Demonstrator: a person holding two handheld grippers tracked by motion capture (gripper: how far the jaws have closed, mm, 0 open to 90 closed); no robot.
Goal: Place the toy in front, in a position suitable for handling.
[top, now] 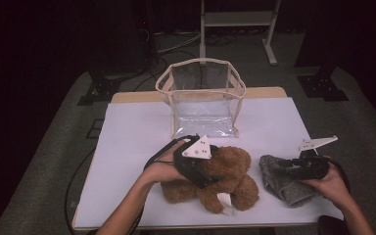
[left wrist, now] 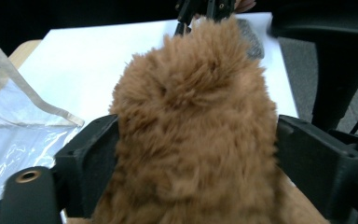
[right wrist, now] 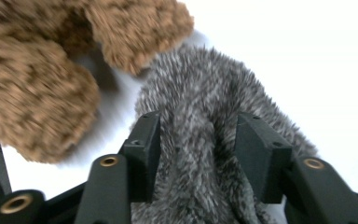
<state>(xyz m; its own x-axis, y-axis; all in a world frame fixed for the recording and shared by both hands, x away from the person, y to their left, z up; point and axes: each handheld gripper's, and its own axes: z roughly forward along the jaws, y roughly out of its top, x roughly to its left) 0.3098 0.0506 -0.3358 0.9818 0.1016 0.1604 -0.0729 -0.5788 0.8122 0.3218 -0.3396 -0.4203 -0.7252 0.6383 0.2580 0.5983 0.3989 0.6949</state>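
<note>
Left gripper [top: 206, 169] jaws wide around brown teddy bear [top: 227, 176]; whether pads press, can't tell. Right gripper [right wrist: 196, 149] straddles grey furry cloth [right wrist: 205, 116], just right of bear. Both soft, light, squashy: grab bulk. Clear bag [top: 203, 98] beyond bear.

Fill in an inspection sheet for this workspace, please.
Surface: white sheet on a wooden table.
Job's things: brown plush toy; grey furry cloth.
Clutter: clear pouch, standing open behind.
Grippers: left gripper straddles the plush toy, contact unclear; right gripper straddles a fold of the cloth, grip not certain.
Cables: black cable off the table's left edge.
Surroundings: dark room, grey floor, stand legs behind.
</note>
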